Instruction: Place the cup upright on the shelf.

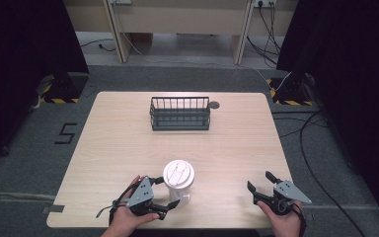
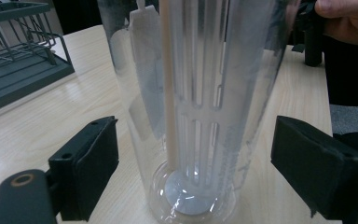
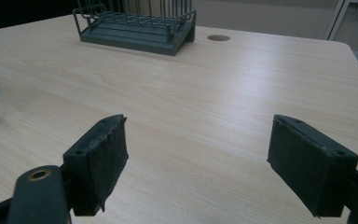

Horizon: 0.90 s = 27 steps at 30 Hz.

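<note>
Left jaws: spread wide on either side of the clear tumbler [image 2: 193, 112], not touching its wall in the left gripper view.
Left gripper [image 1: 169, 191]: held by the left hand [image 1: 128, 219] at the near edge, beside the tumbler.
Clear tumbler: upright near the front middle of the table [image 1: 128, 143], white lid [image 1: 178, 173] on top; inside, a pale straw [image 2: 167, 84] and a white slotted insert, blurred by the wall. Its top is cut off in the left gripper view.
Right jaws: wide apart over bare wood, holding nothing.
Right gripper [image 1: 259, 186]: in the right hand [image 1: 282, 221] at the near right, well apart from the tumbler.
Wire basket [image 1: 180, 113]: far middle of the table; contents cannot be made out.
Round hole [image 1: 214, 104]: just beside the basket's right end.
</note>
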Each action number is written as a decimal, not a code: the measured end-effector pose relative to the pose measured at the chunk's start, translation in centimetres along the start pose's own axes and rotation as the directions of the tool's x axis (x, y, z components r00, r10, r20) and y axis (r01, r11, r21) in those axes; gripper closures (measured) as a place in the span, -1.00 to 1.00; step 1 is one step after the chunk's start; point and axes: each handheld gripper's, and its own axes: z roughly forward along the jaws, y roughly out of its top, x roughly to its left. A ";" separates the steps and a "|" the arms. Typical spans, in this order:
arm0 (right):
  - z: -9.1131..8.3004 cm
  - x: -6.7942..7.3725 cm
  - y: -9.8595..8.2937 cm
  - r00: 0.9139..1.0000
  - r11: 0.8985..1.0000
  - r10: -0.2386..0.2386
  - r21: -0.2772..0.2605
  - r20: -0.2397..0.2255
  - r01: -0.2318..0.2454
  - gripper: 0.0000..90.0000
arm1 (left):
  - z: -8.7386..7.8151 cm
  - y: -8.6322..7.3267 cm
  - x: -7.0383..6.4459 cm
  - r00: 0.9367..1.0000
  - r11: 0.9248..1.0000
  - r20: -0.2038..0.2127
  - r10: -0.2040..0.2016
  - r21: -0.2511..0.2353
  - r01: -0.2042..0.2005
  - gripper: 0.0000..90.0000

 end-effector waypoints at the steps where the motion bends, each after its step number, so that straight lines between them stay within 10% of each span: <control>1: 0.0 0.0 0.0 1.000 1.000 0.000 0.000 0.001 0.000 -0.55 | 0.4 0.0 0.1 1.000 1.000 0.004 0.000 0.004 0.000 -0.68; 27: 0.0 0.0 0.0 1.000 1.000 -0.002 0.008 -0.004 0.002 -0.55 | 2.9 0.4 0.4 0.999 0.999 0.029 -0.035 -0.036 0.036 -0.62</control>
